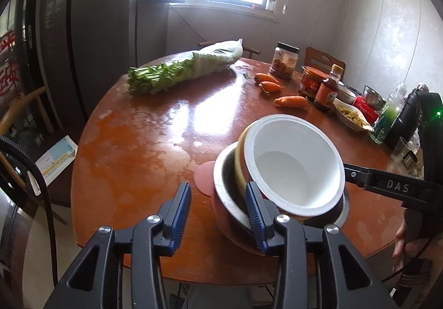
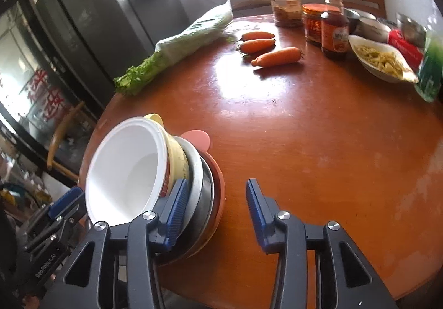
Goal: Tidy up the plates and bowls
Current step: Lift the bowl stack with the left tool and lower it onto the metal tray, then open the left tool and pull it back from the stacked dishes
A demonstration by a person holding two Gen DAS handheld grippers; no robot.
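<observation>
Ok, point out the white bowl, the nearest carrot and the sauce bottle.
white bowl (image 1: 293, 167): left wrist view, inner wall.
nearest carrot (image 2: 277, 57): right wrist view, middle of its body.
sauce bottle (image 2: 334, 32): right wrist view, front label.

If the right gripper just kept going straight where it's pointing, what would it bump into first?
Probably the bare wooden table. The right gripper points down at it, jaws open with nothing between them. The stack of bowls sits off to its left side, and the carrots lie farther ahead, though depth is hard to judge.
</observation>
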